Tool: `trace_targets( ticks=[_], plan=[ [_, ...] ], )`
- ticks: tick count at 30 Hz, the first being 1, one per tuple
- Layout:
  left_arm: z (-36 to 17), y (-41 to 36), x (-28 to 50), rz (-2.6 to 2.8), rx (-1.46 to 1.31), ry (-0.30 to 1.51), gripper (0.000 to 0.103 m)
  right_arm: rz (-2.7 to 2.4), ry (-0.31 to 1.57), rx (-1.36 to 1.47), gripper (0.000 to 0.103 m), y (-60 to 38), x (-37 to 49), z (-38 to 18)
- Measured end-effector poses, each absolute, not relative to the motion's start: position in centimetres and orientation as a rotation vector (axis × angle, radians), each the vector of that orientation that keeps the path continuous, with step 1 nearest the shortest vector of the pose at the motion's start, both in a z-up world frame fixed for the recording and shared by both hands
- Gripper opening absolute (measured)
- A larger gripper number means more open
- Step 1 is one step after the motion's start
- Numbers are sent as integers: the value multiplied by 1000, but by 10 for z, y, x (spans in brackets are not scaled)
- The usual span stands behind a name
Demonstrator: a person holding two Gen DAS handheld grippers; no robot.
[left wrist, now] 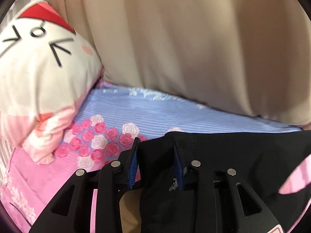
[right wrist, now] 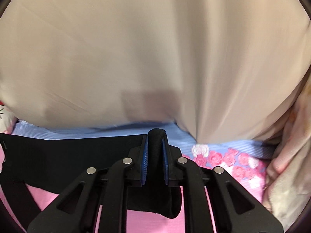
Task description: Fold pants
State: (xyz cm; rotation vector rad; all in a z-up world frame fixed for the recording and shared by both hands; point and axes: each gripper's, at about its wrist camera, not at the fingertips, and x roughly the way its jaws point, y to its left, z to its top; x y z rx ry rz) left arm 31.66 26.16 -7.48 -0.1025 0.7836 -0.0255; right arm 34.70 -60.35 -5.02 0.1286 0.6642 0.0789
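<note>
Now, my left tongs (left wrist: 156,155) pinching black pants (left wrist: 223,155), my right tongs (right wrist: 155,157) clamped on a rolled pants edge, lifted above flowered bedsheet (left wrist: 116,114), beige curtain (right wrist: 136,48) behind.

Left wrist view close behind its fingers, angled down over the floral bedsheet (left wrist: 155,114) toward a beige curtain (left wrist: 194,38), right wrist view likewise, both sharing sheet, curtain, black pants (right wrist: 68,155).

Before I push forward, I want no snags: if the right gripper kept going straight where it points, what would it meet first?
Probably the blue striped sheet, then the beige curtain; depth is unclear. The right gripper is clamped on the black pants.
</note>
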Motion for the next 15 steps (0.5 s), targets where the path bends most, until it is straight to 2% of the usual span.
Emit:
trace_targets(
  ticks=[3,4,5,6,8,11,12,13,14,15],
  plan=[
    [-45,268,278,-62,-110,731,27,101,596,127,12,-602,312,-13],
    [-33,272,259,-54,-110,702,11,107,576,129,12,-602,298,-1],
    [-25,277,247,-49,-117,682,7,112,559,130,10,-604,288,8],
    [-18,282,234,-54,-135,668,7,115,530,142,5,-608,268,21],
    [-10,294,206,-44,-157,662,8,110,491,161,5,-619,237,38],
    [-32,302,188,-24,-171,801,12,64,532,157,5,-640,204,37],
    [-45,300,189,-19,-163,848,19,40,563,147,5,-643,199,31],
    [-55,298,193,-14,-155,882,35,27,584,142,5,-645,199,24],
    [-67,293,198,-3,-134,916,42,25,600,153,5,-646,196,21],
    [-78,286,207,4,-114,933,55,12,607,152,5,-644,195,16]
  ],
)
